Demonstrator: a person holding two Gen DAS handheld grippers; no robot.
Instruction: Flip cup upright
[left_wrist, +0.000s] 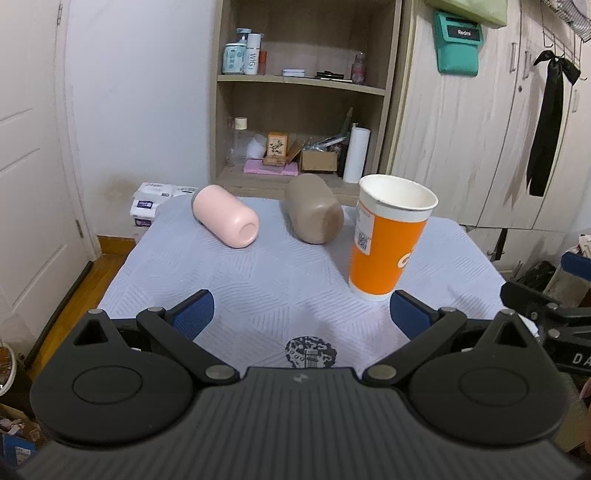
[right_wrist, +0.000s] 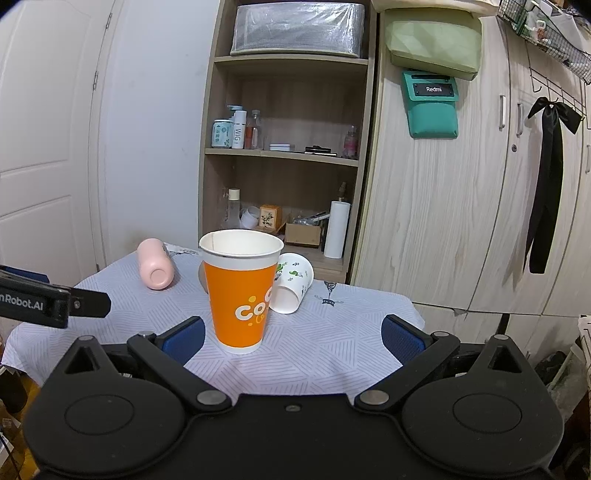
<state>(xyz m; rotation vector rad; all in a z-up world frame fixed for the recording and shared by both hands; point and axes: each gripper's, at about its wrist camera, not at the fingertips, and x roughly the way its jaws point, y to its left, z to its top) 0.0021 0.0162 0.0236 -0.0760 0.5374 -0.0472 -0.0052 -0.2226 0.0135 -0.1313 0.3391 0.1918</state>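
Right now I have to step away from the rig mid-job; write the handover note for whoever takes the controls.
Left tool: open, empty, low over the table.
Right tool: open, empty, facing the orange cup.
Done: the orange cup stands upright, mouth up, near the front of the table.
Left: the pink cup and the brown cup lie on their sides further back; the white patterned cup lies on its side just behind and to the right of the orange one, mouth toward the camera. Each needs standing up.
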